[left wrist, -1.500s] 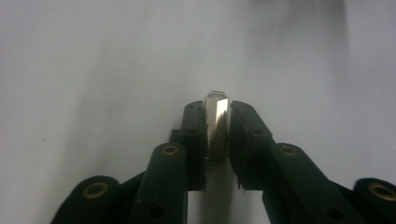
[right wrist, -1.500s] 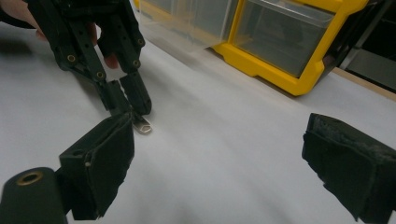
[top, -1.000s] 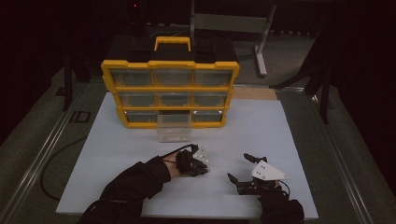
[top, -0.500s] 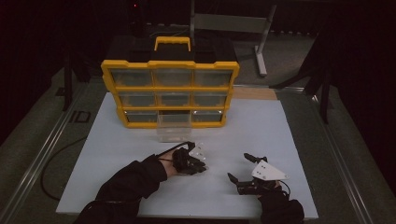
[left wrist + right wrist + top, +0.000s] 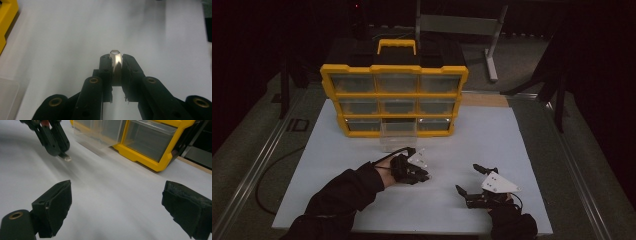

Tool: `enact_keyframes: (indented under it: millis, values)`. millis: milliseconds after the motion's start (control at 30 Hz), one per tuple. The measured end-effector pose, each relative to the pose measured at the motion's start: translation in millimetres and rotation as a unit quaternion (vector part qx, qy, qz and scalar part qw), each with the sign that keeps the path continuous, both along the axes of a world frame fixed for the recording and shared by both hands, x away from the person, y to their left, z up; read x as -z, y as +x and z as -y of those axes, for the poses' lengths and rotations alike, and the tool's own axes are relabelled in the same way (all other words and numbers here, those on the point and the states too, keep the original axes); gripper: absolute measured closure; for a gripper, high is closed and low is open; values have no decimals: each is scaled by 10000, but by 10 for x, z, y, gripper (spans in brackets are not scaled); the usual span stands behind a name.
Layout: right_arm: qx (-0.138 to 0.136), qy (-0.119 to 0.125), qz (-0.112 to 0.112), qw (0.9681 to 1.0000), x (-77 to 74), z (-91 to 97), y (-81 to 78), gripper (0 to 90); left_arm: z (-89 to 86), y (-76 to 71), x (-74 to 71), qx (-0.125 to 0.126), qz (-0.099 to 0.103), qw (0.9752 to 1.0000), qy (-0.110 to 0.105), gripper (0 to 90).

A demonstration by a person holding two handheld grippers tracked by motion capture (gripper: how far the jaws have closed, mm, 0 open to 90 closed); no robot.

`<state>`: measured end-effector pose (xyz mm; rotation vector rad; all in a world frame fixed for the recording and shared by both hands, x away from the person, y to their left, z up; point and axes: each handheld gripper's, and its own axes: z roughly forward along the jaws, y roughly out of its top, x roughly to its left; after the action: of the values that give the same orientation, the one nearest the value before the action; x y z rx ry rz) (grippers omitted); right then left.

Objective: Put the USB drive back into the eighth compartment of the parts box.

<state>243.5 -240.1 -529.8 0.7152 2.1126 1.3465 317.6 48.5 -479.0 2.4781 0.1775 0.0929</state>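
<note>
A yellow plastic organizer case (image 5: pixel 394 100) with clear drawers and a yellow carry handle stands at the far side of the white table surface (image 5: pixel 522 145). One clear drawer (image 5: pixel 398 136) in the bottom row sticks out toward the person.

The left gripper (image 5: pixel 116 65) is clenched on a small flat metal piece (image 5: pixel 115 60), shiny and narrow, with a pointed open loop at the tip that pokes out past the black jaws. In the high view it sits in front of the pulled-out drawer, low over the table; the right gripper view shows the metal tip close to the surface.

The right gripper (image 5: pixel 476 179) rests nearer the person, its padded, rough-edged black jaws spread wide with nothing between them.
</note>
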Motion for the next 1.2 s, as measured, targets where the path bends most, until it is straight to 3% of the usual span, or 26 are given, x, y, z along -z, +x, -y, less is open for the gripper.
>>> enact_keyframes:
  millis: [500,867,1200]
  values:
    - [-2,13,4,10000,0,-2,4,95,-172,45,-228,-49,35,10000,-8,798]
    - [17,-10,31,10000,-7,-2,-2,95,-315,109,-434,-233,96,9996,-160,798]
    - [22,-4,20,10000,-10,-4,-5,95,-426,180,-578,-389,194,9989,-165,798]
